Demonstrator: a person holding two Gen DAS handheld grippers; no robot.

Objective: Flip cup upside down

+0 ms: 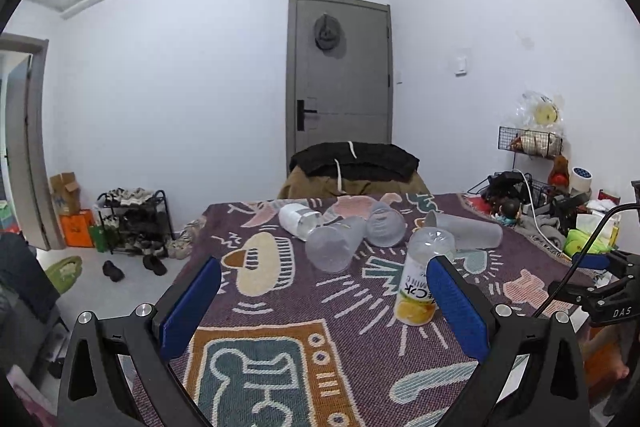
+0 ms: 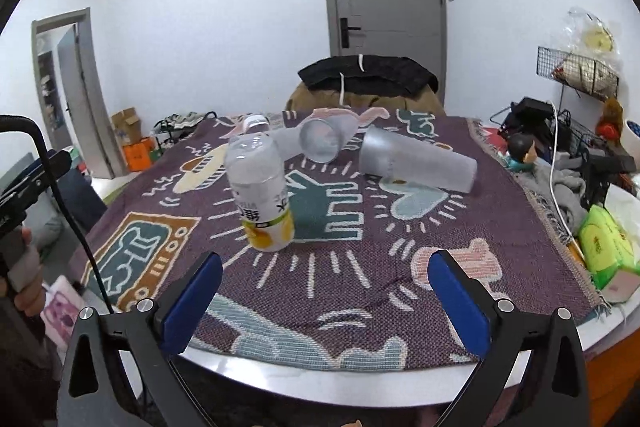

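Observation:
A clear bottle-shaped cup with a yellow fruit label (image 1: 420,277) (image 2: 262,193) stands upside down on the patterned cloth (image 1: 320,307) (image 2: 360,267), label end on the cloth. Several frosted cups lie on their sides behind it: one (image 1: 334,243), another (image 1: 385,225) (image 2: 326,139), and a long one (image 1: 466,231) (image 2: 416,163). A white cup (image 1: 298,219) lies at the back. My left gripper (image 1: 324,297) is open over the cloth, its right finger just in front of the labelled cup. My right gripper (image 2: 325,291) is open near the table's front edge, empty.
The round table edge (image 2: 320,383) runs close under the right gripper. Clutter, cables and a green packet (image 2: 608,243) crowd the table's right side. A chair with dark clothing (image 1: 354,163) stands behind the table. A shoe rack (image 1: 134,223) stands left on the floor.

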